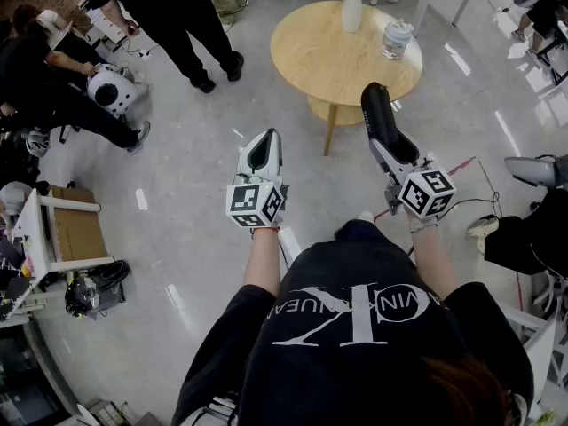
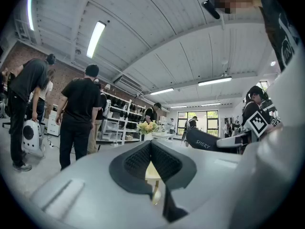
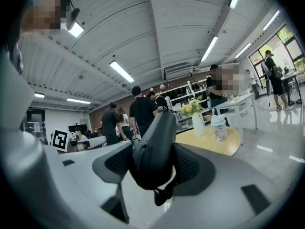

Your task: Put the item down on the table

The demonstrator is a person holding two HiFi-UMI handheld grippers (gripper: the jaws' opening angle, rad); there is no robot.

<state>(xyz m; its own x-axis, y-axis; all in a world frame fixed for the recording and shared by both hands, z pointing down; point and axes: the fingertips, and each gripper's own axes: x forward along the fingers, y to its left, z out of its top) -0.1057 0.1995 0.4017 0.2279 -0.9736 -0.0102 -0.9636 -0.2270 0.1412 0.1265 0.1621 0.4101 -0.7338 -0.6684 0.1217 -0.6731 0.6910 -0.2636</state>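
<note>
A long black case (image 1: 383,124) stands up out of my right gripper (image 1: 396,156), whose jaws are shut on its lower part. The right gripper view has the case (image 3: 155,149) filling the gap between the pads of that gripper (image 3: 156,162). It hangs in the air just short of the near edge of the round wooden table (image 1: 324,65). My left gripper (image 1: 263,155) is held at the same height to the left, shut with nothing in it. In the left gripper view its pads (image 2: 143,159) meet, and the case (image 2: 208,142) shows off to the right.
A white vase of flowers (image 1: 351,7) and a lidded clear jar (image 1: 397,38) stand on the table's far side. People (image 1: 182,16) stand at the back left by a white device (image 1: 112,89). A white bench (image 1: 67,229) is at the left, with cables (image 1: 479,204) and a chair (image 1: 532,171) at the right.
</note>
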